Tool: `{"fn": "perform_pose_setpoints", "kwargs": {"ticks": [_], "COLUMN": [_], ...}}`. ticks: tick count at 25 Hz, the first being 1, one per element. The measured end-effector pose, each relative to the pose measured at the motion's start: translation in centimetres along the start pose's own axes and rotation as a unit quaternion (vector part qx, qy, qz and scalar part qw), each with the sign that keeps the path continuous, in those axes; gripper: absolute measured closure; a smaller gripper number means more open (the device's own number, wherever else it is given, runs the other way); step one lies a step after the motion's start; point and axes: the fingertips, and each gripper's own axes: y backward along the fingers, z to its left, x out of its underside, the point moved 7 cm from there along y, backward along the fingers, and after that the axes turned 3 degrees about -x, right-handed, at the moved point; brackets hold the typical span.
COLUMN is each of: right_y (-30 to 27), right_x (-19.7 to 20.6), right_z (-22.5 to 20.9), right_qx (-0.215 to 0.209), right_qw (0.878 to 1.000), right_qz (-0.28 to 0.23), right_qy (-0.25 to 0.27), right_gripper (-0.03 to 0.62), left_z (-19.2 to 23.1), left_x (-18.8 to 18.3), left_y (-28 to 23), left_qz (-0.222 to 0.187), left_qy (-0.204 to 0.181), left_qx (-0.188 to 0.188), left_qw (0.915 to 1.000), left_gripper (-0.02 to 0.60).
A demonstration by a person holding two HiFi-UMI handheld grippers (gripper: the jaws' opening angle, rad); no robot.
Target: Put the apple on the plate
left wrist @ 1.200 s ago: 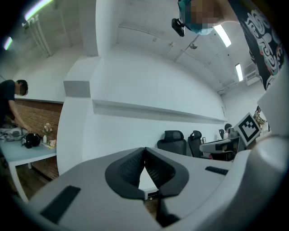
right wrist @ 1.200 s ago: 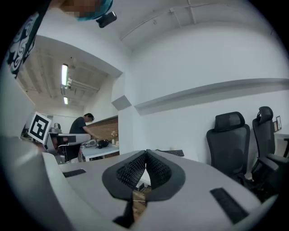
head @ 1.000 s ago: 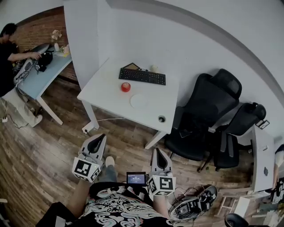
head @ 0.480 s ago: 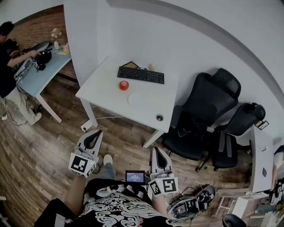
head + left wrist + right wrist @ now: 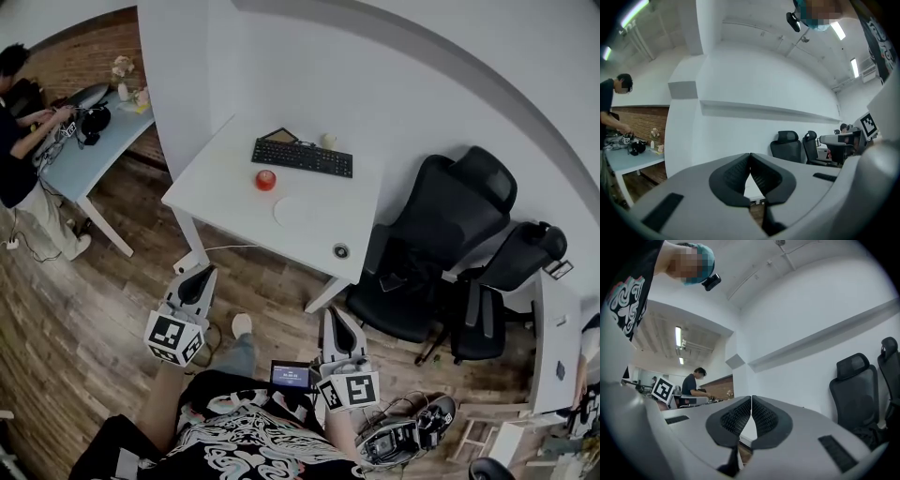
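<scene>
In the head view a red apple point(image 5: 266, 180) sits on the white table point(image 5: 225, 202), just left of a white plate point(image 5: 295, 211). Both grippers hang over the wooden floor, well short of the table and apart from both things. My left gripper point(image 5: 198, 278) is shut and empty; in the left gripper view its tips point(image 5: 750, 157) meet. My right gripper point(image 5: 334, 321) is shut too, its tips point(image 5: 751, 399) touching with nothing between them. Neither gripper view shows the apple or the plate.
A black keyboard point(image 5: 302, 157), a small cup point(image 5: 327, 142) and a dark round item point(image 5: 340, 251) share the table. Two black office chairs point(image 5: 436, 253) stand to its right. A person works at a light blue desk point(image 5: 89, 141) at far left. Gear lies on the floor point(image 5: 403, 436).
My left gripper has drifted a little toward the table. The right gripper stays about where it was. The person at the far desk has shifted. Both grippers remain shut.
</scene>
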Motion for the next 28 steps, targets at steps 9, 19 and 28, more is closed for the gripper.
{"fn": "perform_pose_setpoints", "kwargs": {"ticks": [9,19,28], "right_y": [-6.3,-18.7,-27.8], "right_x": [1.3,3.0,4.8], "right_z": [-3.7,-10.5,-15.3], "right_qx": [0.018,0.048,0.074], "right_qw": [0.999,0.995,0.992], "right_qz": [0.043,0.083,0.104], "right_qy": [0.019,0.013,0.008], "right_gripper": [0.565,0.565,0.565], "left_z": [2.4,8.5,14.2], "left_x": [0.8,1.2,1.7], "left_y": [-9.1,-22.1,-30.8], "left_qz": [-0.011,0.007,0.012], "left_qy": [-0.012,-0.028,-0.029], "left_qx": [0.017,0.037,0.042], "left_qw": [0.9997,0.9989,0.9986], "left_gripper": [0.566,0.566,0.566]}}
